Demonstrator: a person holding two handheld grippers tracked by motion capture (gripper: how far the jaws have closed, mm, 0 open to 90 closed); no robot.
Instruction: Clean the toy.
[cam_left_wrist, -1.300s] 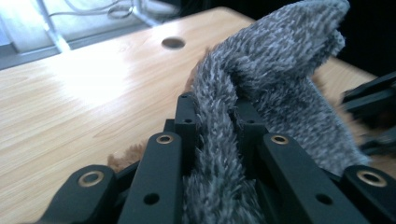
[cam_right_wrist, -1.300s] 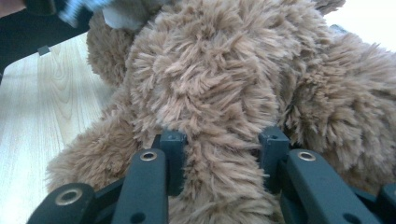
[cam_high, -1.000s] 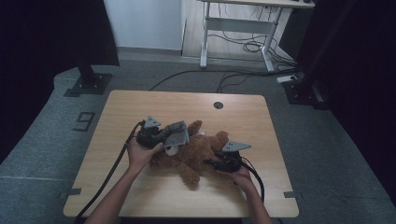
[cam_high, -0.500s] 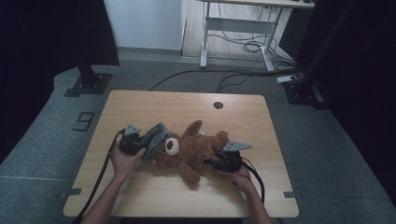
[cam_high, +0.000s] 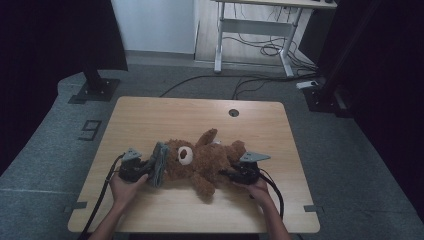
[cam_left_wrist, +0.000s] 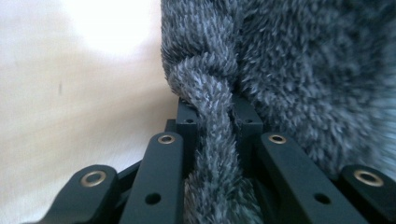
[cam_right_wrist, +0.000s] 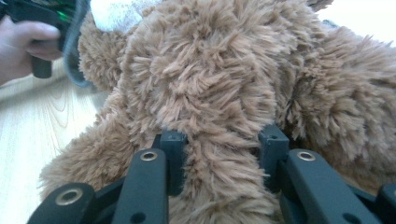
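Readable writing: a single "9" (cam_high: 90, 129) marked on the grey floor (cam_high: 45, 150) just left of the counter (cam_high: 200, 112); nothing legible on the toy or the cloth.

Brown teddy bear (cam_high: 202, 161) lying on its back near the front middle of the counter, head toward the left, legs toward the right, one arm raised toward the far edge. Shaggy tan plush, pale muzzle with a dark nose, matted tufts plain in the right gripper view (cam_right_wrist: 205, 93). Grey fuzzy cloth (cam_high: 159, 164) standing on edge against the bear's head, touching it; in the left gripper view (cam_left_wrist: 289, 70) a dense, short grey pile with a thick rolled hem.

Left gripper (cam_high: 146, 170) held in the left hand (cam_high: 125, 187) just left of the cloth; fingers (cam_left_wrist: 187, 123) closed on the rolled hem, pinching it tight between them. Right gripper (cam_high: 227, 175) held in the right hand (cam_high: 257, 190) at the bear's lower end; fingers (cam_right_wrist: 173, 144) clamped around a plush limb, fur bulging out between and over them. Black cables (cam_high: 102, 192) trailing from each gripper toward the front edge. Small round hole (cam_high: 233, 113) near the far side of the counter.
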